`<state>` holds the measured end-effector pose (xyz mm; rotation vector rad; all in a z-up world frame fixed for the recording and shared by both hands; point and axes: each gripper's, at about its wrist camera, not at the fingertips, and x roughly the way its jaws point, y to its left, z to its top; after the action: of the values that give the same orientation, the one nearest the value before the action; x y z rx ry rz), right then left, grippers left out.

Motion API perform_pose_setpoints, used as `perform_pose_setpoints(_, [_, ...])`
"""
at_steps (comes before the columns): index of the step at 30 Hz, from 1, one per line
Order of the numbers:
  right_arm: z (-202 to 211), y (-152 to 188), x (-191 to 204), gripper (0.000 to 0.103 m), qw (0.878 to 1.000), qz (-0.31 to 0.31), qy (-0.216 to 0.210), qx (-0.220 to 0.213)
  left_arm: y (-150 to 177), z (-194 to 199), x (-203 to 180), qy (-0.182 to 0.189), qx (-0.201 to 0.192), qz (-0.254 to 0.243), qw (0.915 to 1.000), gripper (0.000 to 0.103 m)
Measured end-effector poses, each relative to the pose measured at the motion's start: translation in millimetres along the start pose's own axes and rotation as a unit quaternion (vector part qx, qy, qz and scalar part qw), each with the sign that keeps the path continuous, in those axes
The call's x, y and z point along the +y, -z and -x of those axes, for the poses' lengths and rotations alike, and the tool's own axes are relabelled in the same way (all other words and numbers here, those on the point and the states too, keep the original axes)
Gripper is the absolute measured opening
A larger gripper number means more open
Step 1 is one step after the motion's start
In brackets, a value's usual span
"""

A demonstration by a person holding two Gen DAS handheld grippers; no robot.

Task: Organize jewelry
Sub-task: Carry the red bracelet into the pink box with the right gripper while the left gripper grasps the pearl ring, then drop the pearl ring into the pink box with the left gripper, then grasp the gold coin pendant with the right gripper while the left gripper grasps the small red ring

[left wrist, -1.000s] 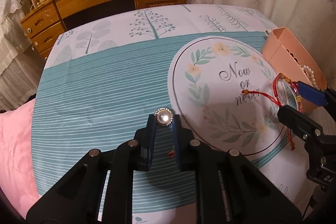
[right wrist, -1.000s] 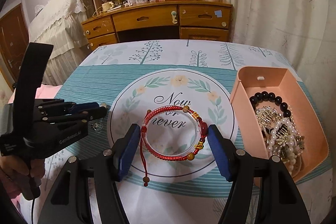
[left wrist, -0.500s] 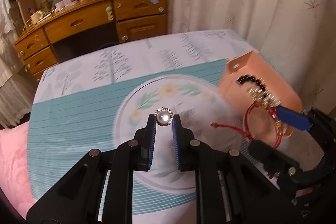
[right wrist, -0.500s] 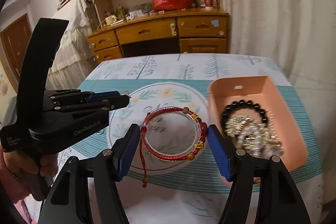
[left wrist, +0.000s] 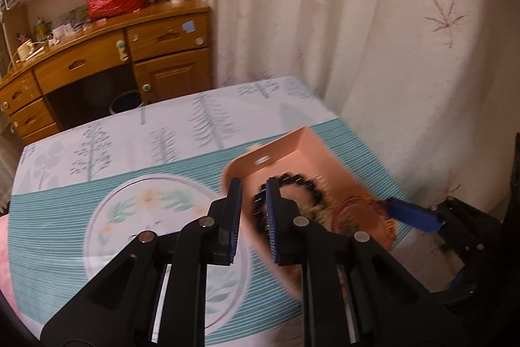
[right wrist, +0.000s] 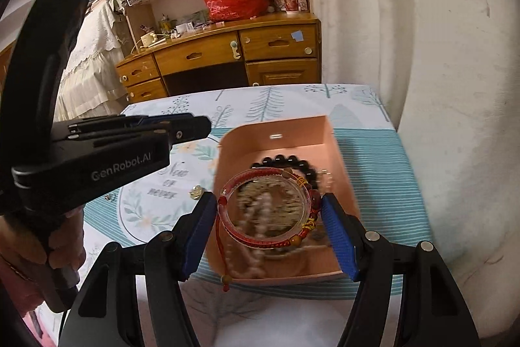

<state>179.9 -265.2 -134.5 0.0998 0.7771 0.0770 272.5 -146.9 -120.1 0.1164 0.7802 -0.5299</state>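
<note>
Right hand-held gripper [right wrist: 269, 221] grips the red bracelet [right wrist: 265, 210] between its blue pads, one pad on each side of the ring, holding it over the pink box [right wrist: 338, 165]; the red cord with an end bead hangs down past the box's near wall. Box sits by the right edge of the desk [right wrist: 403, 184], far-right part, close to the curtain [right wrist: 422, 38]; only a narrow strip of striped cloth is left between box and desk edge. Inside the box: black bead bracelet [right wrist: 286, 160] toward the far wall, blurred pearl strand [right wrist: 253, 236] and gold pieces under the held ring. Left hand-held gripper [left wrist: 253, 217] is slightly parted with nothing between its pads, hovering above the near-left wall of the box [left wrist: 292, 152]; in the right wrist view its side-on body [right wrist: 136, 135] reaches in from the left, tips short of the box's left wall. A small gold-and-pearl piece [right wrist: 196, 191] lies on the cloth just left of the box, by the right gripper's left pad. Left half of the desk is open printed cloth. A wooden dresser [right wrist: 227, 54] stands beyond the far edge.
</note>
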Motion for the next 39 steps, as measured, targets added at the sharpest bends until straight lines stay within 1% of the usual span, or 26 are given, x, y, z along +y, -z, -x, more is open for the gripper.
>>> perform_pose_setpoints(1, [0.7, -0.3, -6.5, 0.067, 1.000, 0.002, -0.001, 0.000, -1.3, -1.6, -3.7, 0.001, 0.001, 0.002, 1.0000, 0.013])
perform_pose_setpoints(3, [0.8, -0.8, -19.3, 0.072, 1.000, 0.004, -0.008, 0.005, -4.0, -8.9, -12.3, 0.001, 0.017, 0.004, 0.9999, 0.013])
perform_pose_setpoints(4, [-0.5, -1.0, -23.4, 0.084, 1.000, 0.004, -0.014, 0.011, -5.1, -14.5, -16.7, -0.004, 0.032, 0.006, 0.9995, 0.013])
perform_pose_setpoints(5, [-1.7, -1.3, -28.0, 0.092, 1.000, 0.005, -0.016, 0.017, -4.9, -17.7, -17.7, -0.010, 0.042, 0.008, 0.9990, 0.013])
perform_pose_setpoints(7, [1.1, -1.1, -32.4, 0.092, 1.000, 0.010, -0.013, 0.012, -3.9, -22.2, -19.3, -0.024, 0.056, 0.021, 0.9979, 0.013])
perform_pose_setpoints(10, [4.1, -1.5, -35.0, 0.093, 0.999, 0.018, -0.024, 0.014, -0.1, -22.1, -11.3, -0.024, 0.062, 0.042, 0.9969, 0.014])
perform_pose_setpoints(11, [4.9, -1.2, -35.3, 0.093, 0.999, 0.020, -0.023, 0.015, 1.3, -21.2, -8.0, -0.028, 0.065, 0.049, 0.9962, 0.017])
perform_pose_setpoints(13, [6.1, 0.1, -32.2, 0.093, 0.999, 0.024, -0.024, 0.017, 6.5, -17.2, 3.1, -0.041, 0.068, 0.056, 0.9953, 0.029])
perform_pose_setpoints(14, [6.6, 0.4, -27.2, 0.093, 0.999, 0.025, -0.025, 0.017, 9.3, -14.2, 8.9, -0.047, 0.067, 0.058, 0.9949, 0.041])
perform_pose_setpoints(15, [6.3, 0.1, -23.5, 0.093, 0.999, 0.024, -0.025, 0.016, 12.2, -10.5, 15.1, -0.054, 0.064, 0.061, 0.9946, 0.050])
perform_pose_setpoints(17, [8.7, -0.1, -13.0, 0.093, 0.999, 0.015, -0.029, 0.010, 21.0, -0.7, 30.4, -0.070, 0.059, 0.070, 0.9933, 0.054])
perform_pose_setpoints(18, [9.7, -0.4, -10.0, 0.093, 0.999, 0.004, -0.036, 0.006, 24.0, 2.2, 37.4, -0.078, 0.059, 0.075, 0.9924, 0.054])
perform_pose_setpoints(20, [8.6, -1.7, 2.7, 0.093, 0.999, -0.020, -0.051, 0.003, 36.0, 9.2, 56.5, -0.104, 0.065, 0.090, 0.9884, 0.055])
perform_pose_setpoints(22, [4.3, -2.5, 14.3, 0.093, 0.996, -0.048, -0.070, 0.013, 47.2, 16.0, 76.8, -0.119, 0.067, 0.107, 0.9849, 0.055])
perform_pose_setpoints(25, [2.9, -1.4, 36.7, 0.093, 0.994, -0.070, -0.082, 0.007, 63.5, 26.7, 105.6, -0.122, 0.069, 0.127, 0.9820, 0.055])
perform_pose_setpoints(27, [1.3, -0.1, 53.0, 0.093, 0.994, -0.077, -0.080, 0.004, 74.6, 33.6, 125.1, -0.125, 0.074, 0.133, 0.9804, 0.054])
perform_pose_setpoints(30, [-7.4, 2.2, 85.2, 0.093, 0.995, -0.075, -0.065, 0.008, 89.0, 42.1, 147.1, -0.133, 0.079, 0.127, 0.9797, 0.054])
perform_pose_setpoints(33, [-20.1, 6.7, 114.9, 0.091, 0.996, -0.078, -0.033, 0.022, 103.1, 48.0, 164.9, -0.138, 0.086, 0.114, 0.9801, 0.054])
perform_pose_setpoints(34, [-24.5, 8.1, 122.4, 0.087, 0.996, -0.079, -0.026, 0.025, 107.7, 49.6, 169.3, -0.138, 0.087, 0.110, 0.9804, 0.055])
perform_pose_setpoints(35, [-30.9, 10.3, 131.1, 0.082, 0.996, -0.083, -0.013, 0.030, 113.7, 51.3, 175.5, -0.139, 0.090, 0.103, 0.9808, 0.054])
perform_pose_setpoints(37, [-42.9, 14.1, 141.5, 0.076, 0.995, -0.091, 0.010, 0.044, 120.2, 52.0, 180.1, -0.136, 0.092, 0.094, 0.9820, 0.054])
perform_pose_setpoints(39, [-54.5, 18.4, 150.6, 0.073, 0.994, -0.096, 0.016, 0.053, 128.7, 53.0, 187.3, -0.131, 0.091, 0.084, 0.9836, 0.054])
